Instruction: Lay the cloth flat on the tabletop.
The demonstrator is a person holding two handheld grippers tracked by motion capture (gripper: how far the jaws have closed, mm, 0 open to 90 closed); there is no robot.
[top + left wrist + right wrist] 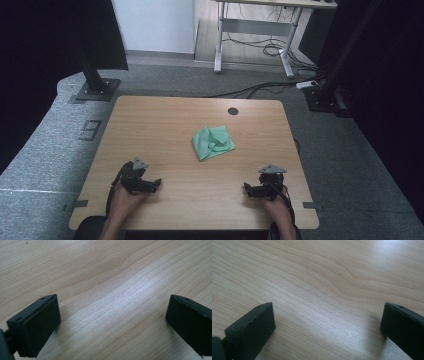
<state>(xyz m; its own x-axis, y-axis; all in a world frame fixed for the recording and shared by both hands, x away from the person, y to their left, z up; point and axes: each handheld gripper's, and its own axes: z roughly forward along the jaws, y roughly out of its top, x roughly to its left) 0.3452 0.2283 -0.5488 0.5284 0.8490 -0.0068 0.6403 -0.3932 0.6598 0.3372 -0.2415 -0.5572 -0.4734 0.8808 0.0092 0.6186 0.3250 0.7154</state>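
A crumpled green cloth (pixel 213 142) lies near the middle of the wooden table (pixel 150 125), a bit right of centre. My left gripper (pixel 154 185) rests low on the table near the front left, well short of the cloth. My right gripper (pixel 248 188) rests near the front right, also apart from the cloth. In the left gripper view the left gripper (pixel 113 320) has its jaws spread wide over bare wood. In the right gripper view the right gripper (pixel 328 327) stands just as wide, with nothing between its jaws.
A round dark grommet hole (pixel 233 111) sits near the table's far edge. Black frame posts (pixel 92 75) stand on the carpet beyond the far corners. A white desk (pixel 260 35) with loose cables is farther back.
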